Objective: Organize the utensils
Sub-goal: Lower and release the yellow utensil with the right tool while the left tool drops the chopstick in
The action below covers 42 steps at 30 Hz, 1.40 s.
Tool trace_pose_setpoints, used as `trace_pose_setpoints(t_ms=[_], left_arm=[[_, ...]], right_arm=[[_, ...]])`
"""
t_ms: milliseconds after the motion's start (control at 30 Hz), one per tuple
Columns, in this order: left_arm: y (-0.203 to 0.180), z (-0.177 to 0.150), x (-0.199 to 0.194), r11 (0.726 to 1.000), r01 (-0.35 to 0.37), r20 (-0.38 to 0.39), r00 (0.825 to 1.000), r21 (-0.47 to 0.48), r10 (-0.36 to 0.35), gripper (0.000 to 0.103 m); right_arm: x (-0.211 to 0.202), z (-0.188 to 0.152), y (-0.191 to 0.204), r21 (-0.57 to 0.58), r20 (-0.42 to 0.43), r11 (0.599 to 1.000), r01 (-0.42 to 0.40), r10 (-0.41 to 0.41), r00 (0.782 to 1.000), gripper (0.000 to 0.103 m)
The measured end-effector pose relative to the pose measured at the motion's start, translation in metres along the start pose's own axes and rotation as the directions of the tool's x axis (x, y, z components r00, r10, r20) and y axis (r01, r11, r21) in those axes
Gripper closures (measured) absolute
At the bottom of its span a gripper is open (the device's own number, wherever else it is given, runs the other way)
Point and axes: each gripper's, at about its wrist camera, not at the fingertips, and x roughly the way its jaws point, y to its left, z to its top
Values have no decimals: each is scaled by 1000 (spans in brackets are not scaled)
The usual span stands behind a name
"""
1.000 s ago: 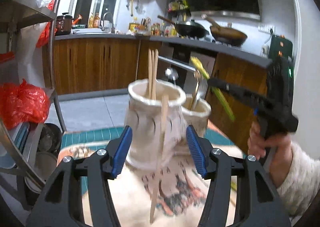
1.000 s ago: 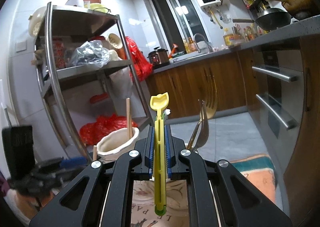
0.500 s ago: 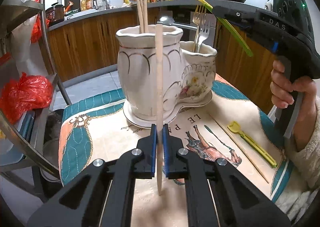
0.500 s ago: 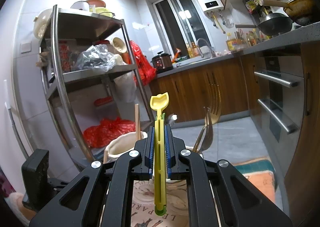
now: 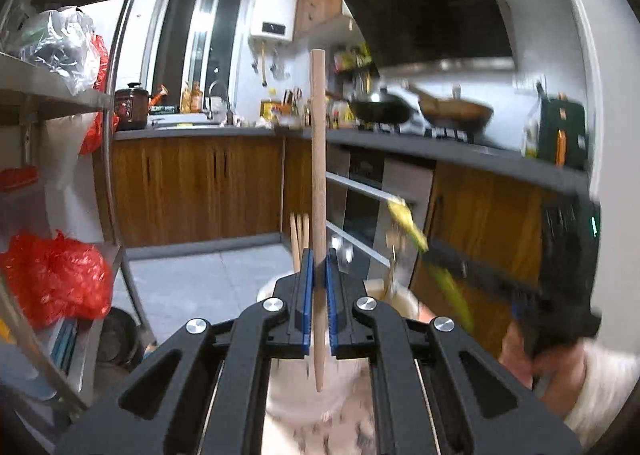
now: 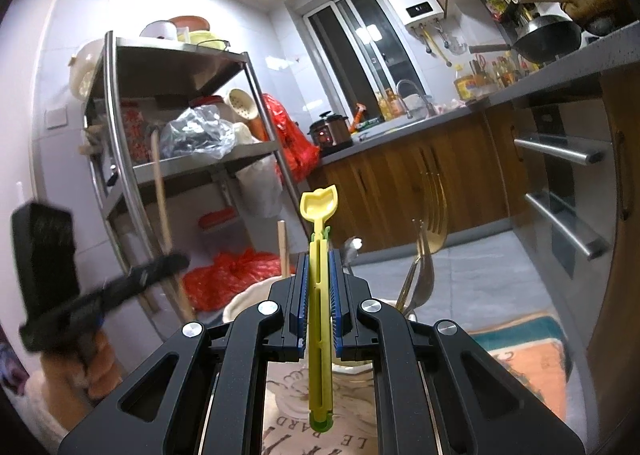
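Observation:
In the left wrist view my left gripper [image 5: 319, 275] is shut on a wooden chopstick [image 5: 319, 159], held upright above the blurred white ceramic holder [image 5: 304, 399]. More chopsticks [image 5: 299, 239] stand in that holder. To the right, my right gripper [image 5: 432, 253] grips a yellow-green plastic utensil [image 5: 404, 217]. In the right wrist view the right gripper [image 6: 319, 267] is shut on that yellow utensil [image 6: 319, 319], upright over the white holder [image 6: 246, 301]. Gold forks [image 6: 434, 211] stand in a second holder. The left gripper [image 6: 178, 261] with its chopstick [image 6: 160, 191] is at the left.
A steel shelf rack [image 6: 132, 143] with bags stands on the left, red bags [image 5: 52, 275] on its lower shelf. Wooden cabinets and a counter [image 5: 192, 183] run behind. Oven handles [image 6: 560, 223] jut out at right. A printed mat [image 6: 532, 355] covers the table.
The left gripper closed on the chopstick that leaned against the holder, then rose with it. The right gripper has kept still with the yellow utensil.

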Motion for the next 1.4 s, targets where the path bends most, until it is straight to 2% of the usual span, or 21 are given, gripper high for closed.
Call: trace_pose_setpoints(t_ms=[133, 300, 400, 633, 933, 1100, 1400], left_arm=[[6, 12, 22, 998, -55, 46, 997, -32, 56, 97], [15, 22, 39, 994, -50, 51, 997, -98, 56, 97], [14, 27, 41, 994, -62, 67, 995, -88, 68, 97], [14, 4, 56, 994, -80, 14, 997, -70, 81, 97], [18, -26, 67, 996, -73, -61, 996, -54, 70, 97], [24, -36, 64, 996, -57, -91, 995, -67, 51, 97], [19, -39, 51, 998, -49, -96, 994, -45, 45, 97]], right_arm=[[3, 1, -4, 24, 6, 1000, -12, 11, 1000, 92], [20, 7, -10, 74, 9, 997, -30, 29, 1000, 92], [30, 8, -10, 71, 20, 997, -21, 20, 1000, 92], [60, -1, 0, -22, 27, 998, 61, -61, 998, 92], [66, -16, -2, -79, -4, 987, 143, -143, 990, 92], [61, -21, 2, -108, -51, 976, 187, -193, 980, 92], [43, -26, 9, -125, -98, 975, 185, -198, 975, 92]])
